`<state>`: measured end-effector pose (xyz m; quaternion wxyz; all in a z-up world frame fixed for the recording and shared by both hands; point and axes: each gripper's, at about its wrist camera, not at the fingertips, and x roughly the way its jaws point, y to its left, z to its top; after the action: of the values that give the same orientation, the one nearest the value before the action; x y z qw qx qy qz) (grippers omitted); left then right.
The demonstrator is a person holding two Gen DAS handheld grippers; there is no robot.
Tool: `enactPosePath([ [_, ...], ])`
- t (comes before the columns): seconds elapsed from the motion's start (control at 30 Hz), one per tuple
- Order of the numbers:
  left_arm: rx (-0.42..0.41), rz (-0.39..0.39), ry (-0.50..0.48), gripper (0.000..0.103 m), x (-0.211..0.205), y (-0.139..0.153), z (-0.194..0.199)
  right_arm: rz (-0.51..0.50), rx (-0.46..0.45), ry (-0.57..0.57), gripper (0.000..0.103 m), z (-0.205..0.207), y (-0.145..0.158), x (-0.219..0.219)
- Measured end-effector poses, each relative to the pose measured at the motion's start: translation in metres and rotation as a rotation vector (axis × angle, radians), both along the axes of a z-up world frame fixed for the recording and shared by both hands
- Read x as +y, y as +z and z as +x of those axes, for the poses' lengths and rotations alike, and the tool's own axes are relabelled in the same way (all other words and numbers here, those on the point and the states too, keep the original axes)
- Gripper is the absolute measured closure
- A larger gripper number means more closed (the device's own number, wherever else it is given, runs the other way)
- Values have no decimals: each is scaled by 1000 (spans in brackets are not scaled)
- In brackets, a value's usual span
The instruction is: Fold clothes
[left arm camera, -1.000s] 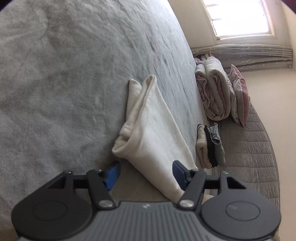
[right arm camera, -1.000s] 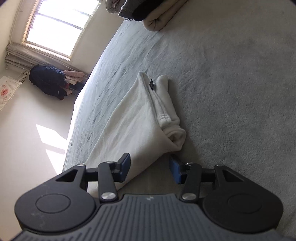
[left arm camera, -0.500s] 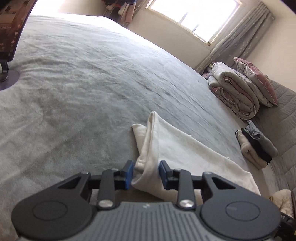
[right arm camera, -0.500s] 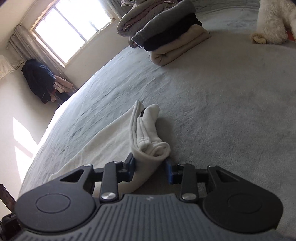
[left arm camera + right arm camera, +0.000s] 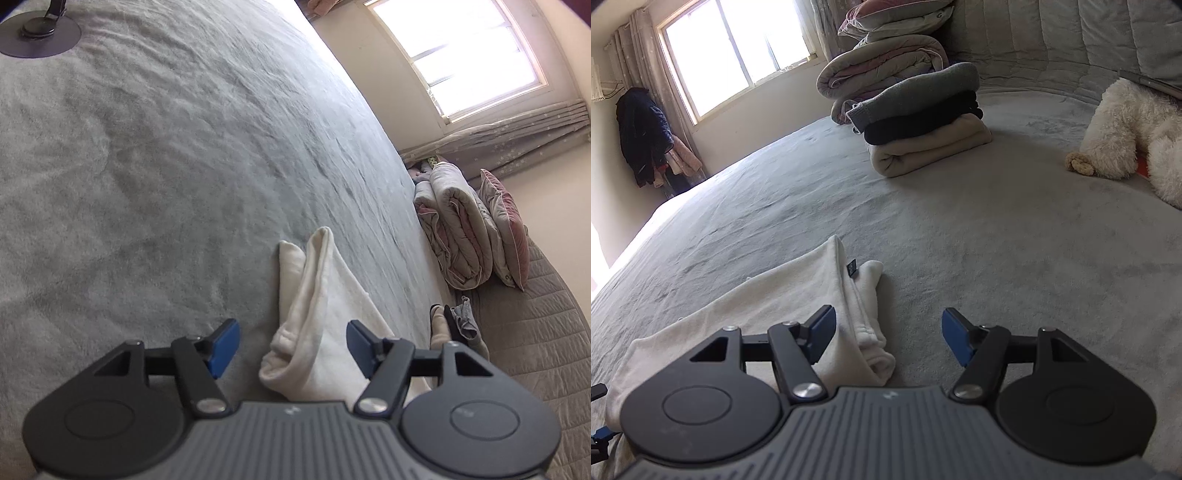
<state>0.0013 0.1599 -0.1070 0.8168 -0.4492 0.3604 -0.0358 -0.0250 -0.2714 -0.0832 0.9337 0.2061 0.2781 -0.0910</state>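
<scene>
Both tools just opened, letting go of cream garment they pinched half second ago. Left tool [image 5: 291, 349]: jaws wide, folded end of garment [image 5: 314, 332] lies between blue pads, untouched. Right tool [image 5: 888, 338]: jaws wide, other folded end [image 5: 864, 317] between pads, near left pad, not gripped. Garment lies flat on grey bed [image 5: 166, 166], small dark tag showing. Folded stack [image 5: 923, 125] farther up bed, well apart; rolled quilts [image 5: 882, 62] behind; white fluffy toy [image 5: 1126, 133] at right.
</scene>
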Motion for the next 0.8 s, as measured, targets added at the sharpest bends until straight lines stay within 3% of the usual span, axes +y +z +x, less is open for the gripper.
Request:
enactPosePath([
  [0.27, -10, 45, -17, 34, -12, 2, 5, 17, -55, 17, 36, 4, 18, 10],
  [0.57, -22, 26, -41, 36, -22, -1, 16, 39, -96, 73, 36, 9, 31, 34],
  [0.67, -22, 21, -49, 43, -26, -2, 19, 30, -109, 126, 38, 13, 34, 50],
  [0.73, -16, 31, -44, 51, -28, -3, 19, 26, -107, 158, 48, 18, 34, 59],
  [0.8, -4, 40, -31, 69, -27, -5, 18, 19, -96, 194, 57, 23, 33, 69],
])
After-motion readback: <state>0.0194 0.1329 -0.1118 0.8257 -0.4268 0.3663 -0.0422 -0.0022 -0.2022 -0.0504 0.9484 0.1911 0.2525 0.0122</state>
